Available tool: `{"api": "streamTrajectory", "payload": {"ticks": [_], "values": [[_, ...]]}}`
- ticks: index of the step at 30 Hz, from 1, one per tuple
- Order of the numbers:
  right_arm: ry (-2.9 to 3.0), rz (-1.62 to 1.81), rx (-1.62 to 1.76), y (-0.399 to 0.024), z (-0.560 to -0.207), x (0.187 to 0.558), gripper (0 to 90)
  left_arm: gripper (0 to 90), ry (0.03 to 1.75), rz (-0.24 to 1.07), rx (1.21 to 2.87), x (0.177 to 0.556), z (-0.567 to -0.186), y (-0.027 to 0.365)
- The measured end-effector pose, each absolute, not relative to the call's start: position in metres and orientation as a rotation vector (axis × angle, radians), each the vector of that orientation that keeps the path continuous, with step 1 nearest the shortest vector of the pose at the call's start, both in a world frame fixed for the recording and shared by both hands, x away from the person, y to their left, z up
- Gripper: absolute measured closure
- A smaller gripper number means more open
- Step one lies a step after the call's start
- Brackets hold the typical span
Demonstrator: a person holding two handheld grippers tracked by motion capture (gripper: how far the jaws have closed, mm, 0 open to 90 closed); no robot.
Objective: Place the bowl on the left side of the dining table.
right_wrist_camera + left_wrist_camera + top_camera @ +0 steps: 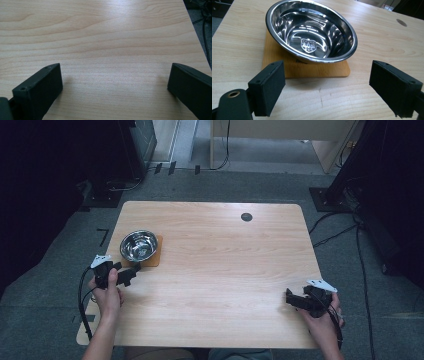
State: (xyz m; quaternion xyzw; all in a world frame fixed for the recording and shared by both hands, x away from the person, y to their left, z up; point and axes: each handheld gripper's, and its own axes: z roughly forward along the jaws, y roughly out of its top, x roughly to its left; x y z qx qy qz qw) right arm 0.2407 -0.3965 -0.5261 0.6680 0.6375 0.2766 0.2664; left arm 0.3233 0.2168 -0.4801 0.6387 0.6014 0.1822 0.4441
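Note:
A shiny steel bowl [138, 245] stands empty on a thin square wooden mat [154, 258] at the table's left side. In the left gripper view the bowl [312, 30] and the mat [317, 70] lie just ahead of the jaws. My left gripper [131, 271] is open, held low just short of the mat's near edge, with bare table between its pads [268, 87]. My right gripper [290, 297] is open near the front right corner of the table, pointing left, with nothing between its pads [41, 88].
The light wooden table [225, 270] has a dark round cable hole [246, 217] near its far edge. Cables [360, 245] run over the grey floor on the right. Dark equipment stands at both sides and a wooden desk leg [212, 145] at the back.

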Motion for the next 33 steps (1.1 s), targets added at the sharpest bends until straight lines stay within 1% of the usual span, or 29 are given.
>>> {"api": "streamTrajectory", "payload": {"ticks": [15,26,33], "values": [[1.721,0.746,1.803,-0.396,-0.526,0.241,0.0,13.1,1.455,0.44,1.66,0.301,-0.494,0.212],[1.721,0.746,1.803,-0.396,-0.526,0.241,0.0,13.1,1.487,0.41,1.658,0.284,-0.509,0.229],[1.721,0.746,1.803,-0.396,-0.526,0.241,0.0,13.1,1.486,0.409,1.676,0.276,-0.512,0.24]]}}
